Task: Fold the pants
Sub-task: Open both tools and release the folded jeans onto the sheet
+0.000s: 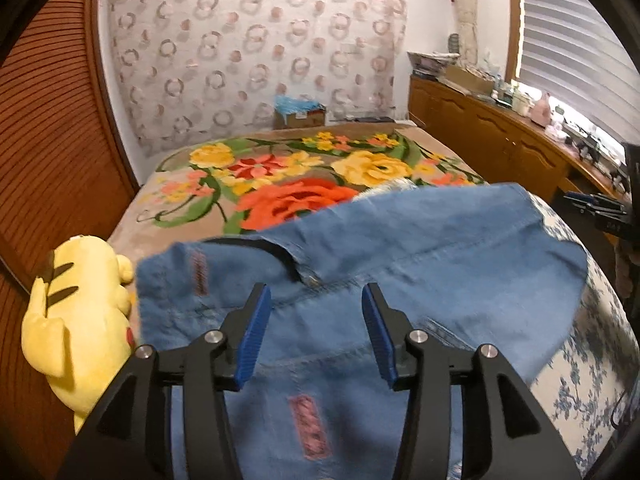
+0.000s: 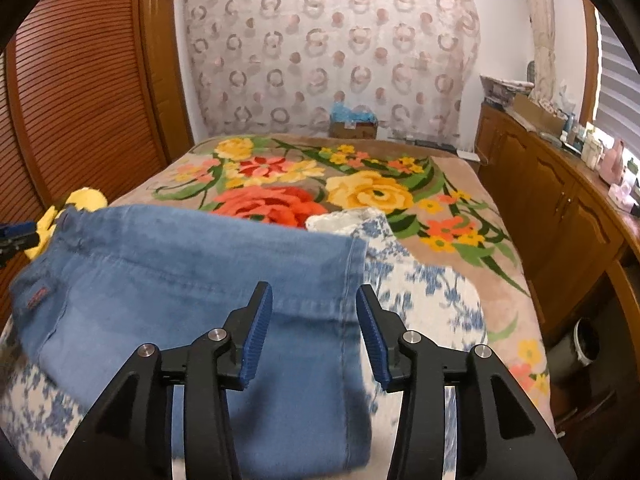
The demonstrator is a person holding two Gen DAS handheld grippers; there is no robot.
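Blue denim pants (image 1: 400, 256), folded over, lie on the white cloth with blue flower print (image 2: 432, 300) at the near end of the bed, seams and a pink stitched patch showing. My left gripper (image 1: 316, 304) hangs over them, blue-padded jaws parted, nothing pinched. My right gripper (image 2: 314, 304) sits over the pants' right edge, jaws likewise apart and empty. Beyond: a plush blanket with large orange and yellow flowers (image 2: 360, 196). A yellow stuffed toy with brown stripes (image 1: 76, 320) lies just left of the pants. Wooden cabinets (image 2: 552, 216) along the right.
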